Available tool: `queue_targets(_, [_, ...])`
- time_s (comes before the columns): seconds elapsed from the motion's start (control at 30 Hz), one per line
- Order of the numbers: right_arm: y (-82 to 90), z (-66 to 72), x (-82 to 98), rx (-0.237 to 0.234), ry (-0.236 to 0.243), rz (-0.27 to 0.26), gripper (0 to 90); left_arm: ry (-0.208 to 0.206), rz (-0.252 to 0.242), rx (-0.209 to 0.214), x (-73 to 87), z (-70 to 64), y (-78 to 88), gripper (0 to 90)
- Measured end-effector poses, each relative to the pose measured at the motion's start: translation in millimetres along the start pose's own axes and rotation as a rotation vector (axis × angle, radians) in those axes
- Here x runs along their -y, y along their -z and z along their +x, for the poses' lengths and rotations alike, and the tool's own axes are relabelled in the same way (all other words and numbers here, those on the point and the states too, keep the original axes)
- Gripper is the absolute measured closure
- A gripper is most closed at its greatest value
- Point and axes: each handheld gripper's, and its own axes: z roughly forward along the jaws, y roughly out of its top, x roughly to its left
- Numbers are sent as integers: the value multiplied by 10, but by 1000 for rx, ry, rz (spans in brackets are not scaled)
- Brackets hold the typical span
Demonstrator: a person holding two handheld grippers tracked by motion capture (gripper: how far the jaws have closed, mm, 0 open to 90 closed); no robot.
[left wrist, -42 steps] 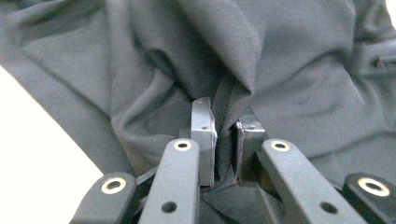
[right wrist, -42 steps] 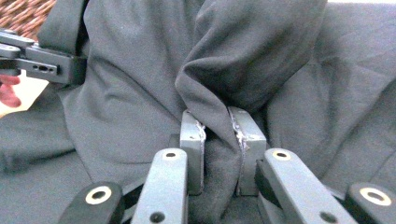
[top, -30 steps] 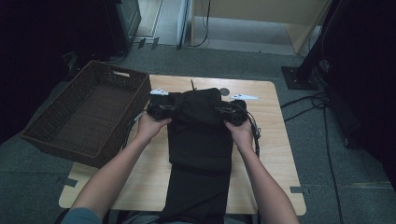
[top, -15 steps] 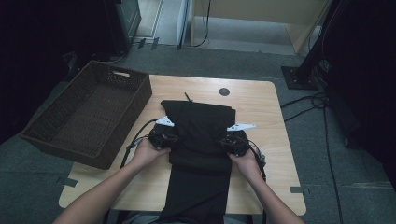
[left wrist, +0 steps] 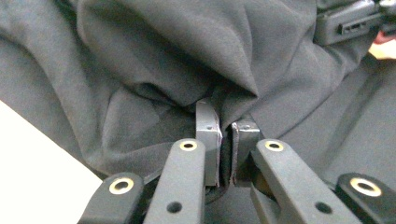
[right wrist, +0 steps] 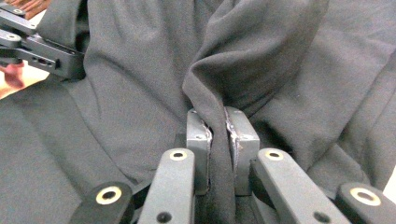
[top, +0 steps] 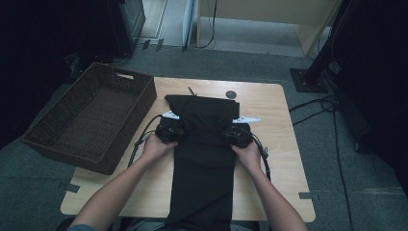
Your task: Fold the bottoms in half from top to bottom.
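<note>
**Folding a black garment, both grippers clamped on cloth**

Lying lengthwise down the middle of the wooden table, the black garment hangs off the near edge. The left gripper and right gripper each pinch a fold of its cloth at opposite sides, jaws closed on fabric. Uneven pulling could skew the fold, or thin cloth could slip from 1 pair of jaws. A brown wicker basket sits at the table's left; cables trail over the grey floor.
</note>
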Motion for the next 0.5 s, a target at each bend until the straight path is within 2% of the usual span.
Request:
queue_targets(0.1, [-99,-44,-100,15,3,-9,813,41,-12,-14,-87,119,-39,851])
queue_targets(0.17, [-168,-96,-174,22,-8,-18,805,46,-18,-29,-153,199,-73,846])
queue_targets(0.3, [-307,-168,-316,67,-30,-40,782,108,-33,-73,-295,331,-134,834])
queue_targets(0.4, [-353,-168,-385,86,-59,-35,821,112,-40,-82,-344,342,-136,840])
queue_targets(0.47, [-331,-158,-432,82,-93,-16,831,97,-56,-76,-363,324,-93,859])
queue_targets(0.5, [-297,-154,-455,77,-94,-18,833,85,-66,-74,-375,313,-61,864])
